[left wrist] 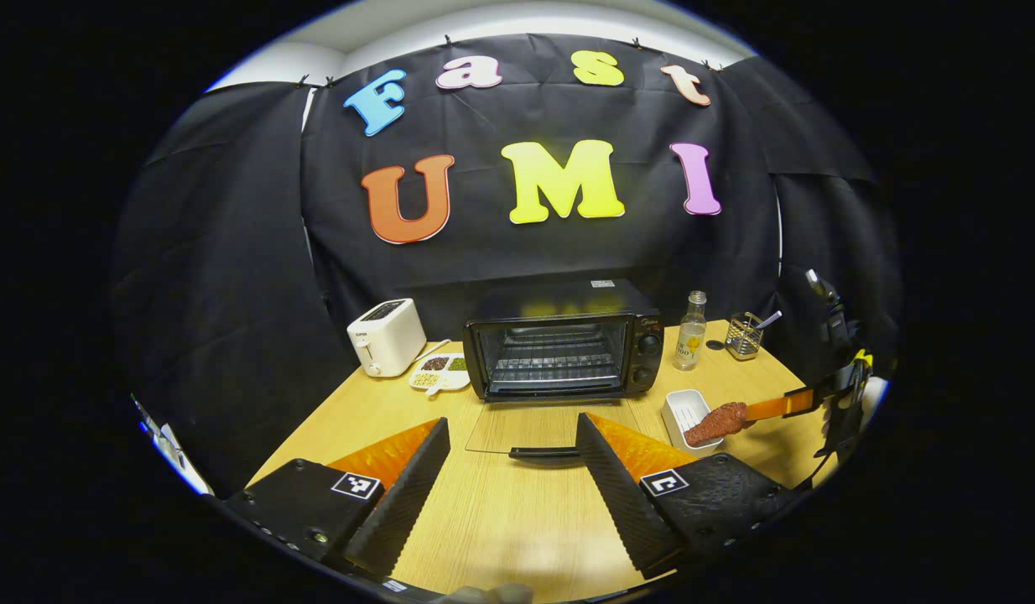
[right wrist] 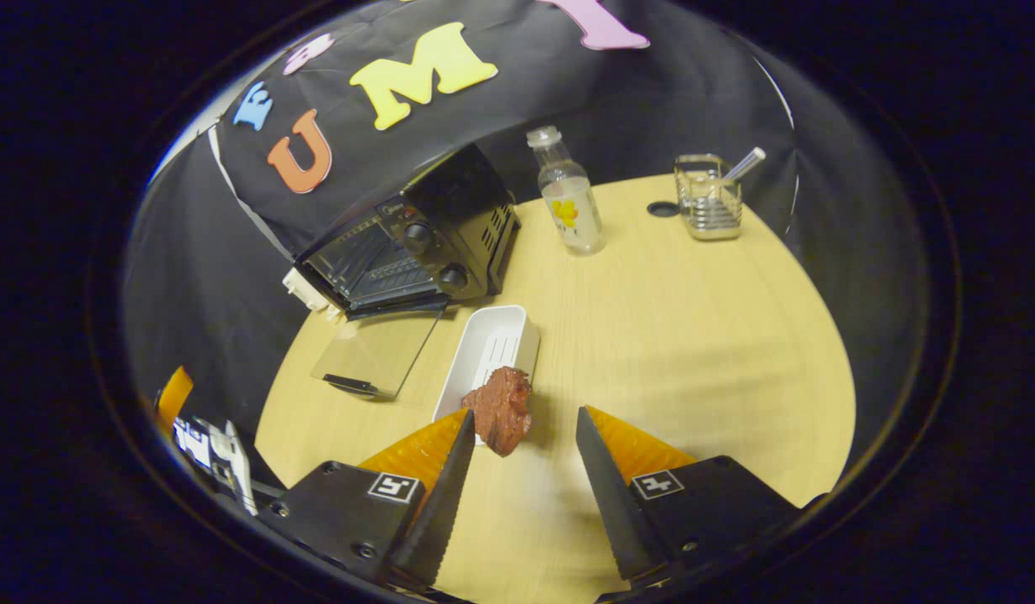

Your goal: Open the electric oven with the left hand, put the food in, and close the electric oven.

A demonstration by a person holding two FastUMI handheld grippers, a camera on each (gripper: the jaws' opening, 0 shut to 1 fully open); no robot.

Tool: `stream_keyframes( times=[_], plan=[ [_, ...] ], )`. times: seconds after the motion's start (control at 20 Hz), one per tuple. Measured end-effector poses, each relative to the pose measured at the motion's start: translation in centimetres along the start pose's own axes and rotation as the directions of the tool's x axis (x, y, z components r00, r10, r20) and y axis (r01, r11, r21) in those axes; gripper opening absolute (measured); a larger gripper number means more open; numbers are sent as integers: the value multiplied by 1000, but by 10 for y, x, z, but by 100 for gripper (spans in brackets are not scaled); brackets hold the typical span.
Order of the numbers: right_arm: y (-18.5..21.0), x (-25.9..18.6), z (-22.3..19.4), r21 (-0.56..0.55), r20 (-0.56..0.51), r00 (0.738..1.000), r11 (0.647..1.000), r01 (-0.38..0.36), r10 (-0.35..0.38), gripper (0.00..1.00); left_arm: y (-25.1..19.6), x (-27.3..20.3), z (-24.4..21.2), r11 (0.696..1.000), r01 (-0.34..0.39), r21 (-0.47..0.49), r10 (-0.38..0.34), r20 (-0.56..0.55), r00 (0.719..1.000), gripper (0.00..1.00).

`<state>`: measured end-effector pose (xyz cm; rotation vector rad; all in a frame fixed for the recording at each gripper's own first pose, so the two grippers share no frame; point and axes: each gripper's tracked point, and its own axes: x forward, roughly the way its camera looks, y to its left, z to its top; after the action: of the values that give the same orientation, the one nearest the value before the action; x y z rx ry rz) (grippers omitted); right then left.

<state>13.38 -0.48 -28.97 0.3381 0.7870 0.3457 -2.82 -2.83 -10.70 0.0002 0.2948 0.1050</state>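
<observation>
The black electric oven (left wrist: 559, 348) stands at the back of the wooden table, its cavity open and its glass door (left wrist: 551, 424) lying flat toward me. My left gripper (left wrist: 511, 424) is open, its fingertips on either side of the door's black handle (left wrist: 544, 453) without touching it. A reddish-brown piece of food (right wrist: 501, 409) sits at the near end of the white tray (right wrist: 488, 352), right of the oven (right wrist: 408, 239). My right gripper (right wrist: 524, 413) is open around the food. The left fingertip touches it, and a gap remains at the right fingertip.
A white toaster (left wrist: 387, 335) and a divided dish of beans (left wrist: 440, 372) stand left of the oven. A clear bottle (right wrist: 570, 201) and a wire holder (right wrist: 709, 197) stand at the back right. Bare tabletop stretches to the right of the tray.
</observation>
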Motion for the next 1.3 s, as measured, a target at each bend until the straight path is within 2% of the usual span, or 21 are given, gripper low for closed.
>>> stream_keyframes(
  times=[0.05,0.1,0.2,0.25,0.3,0.35,0.45,0.65,0.7,0.75,0.95,1.1,1.3],
  plan=[
    [1,7,0,17,-25,999,999,-28,29,76,-3,-5,1,1000,-13,-20,13,-4,1000,96],
    [1,12,2,38,-40,998,998,-53,54,67,-4,-11,1,999,-31,-29,31,-6,999,96],
    [2,20,6,101,-64,992,990,-97,104,61,-4,-22,-2,997,-66,-33,66,-16,998,96],
    [5,24,6,151,-83,986,980,-128,141,49,-5,-25,-3,996,-79,-38,78,-21,997,96],
    [9,25,4,199,-103,979,968,-154,177,42,-6,-29,-3,995,-89,-45,88,-26,996,96],
    [12,26,3,236,-121,971,956,-172,204,29,-6,-30,-3,994,-100,-51,99,-32,995,96],
    [13,29,2,278,-140,963,943,-185,231,22,-2,-34,-1,990,-125,-69,123,-37,992,96],
    [12,26,4,308,-153,957,932,-192,248,17,1,-35,3,985,-151,-86,148,-41,988,97],
    [12,24,5,305,-147,957,932,-195,248,13,1,-35,4,985,-152,-84,149,-41,988,97],
    [12,23,8,300,-138,958,932,-202,252,16,1,-35,5,986,-148,-81,146,-36,989,97],
    [28,4,23,276,-83,954,927,-255,287,14,0,-26,9,991,-112,-70,109,-34,993,97],
    [53,-4,37,271,-21,952,918,-289,305,13,-3,-18,11,995,-68,-73,66,-29,997,97],
    [105,1,48,316,59,942,889,-332,331,13,3,-7,15,998,-5,-63,3,-28,1000,97]
  ],
)
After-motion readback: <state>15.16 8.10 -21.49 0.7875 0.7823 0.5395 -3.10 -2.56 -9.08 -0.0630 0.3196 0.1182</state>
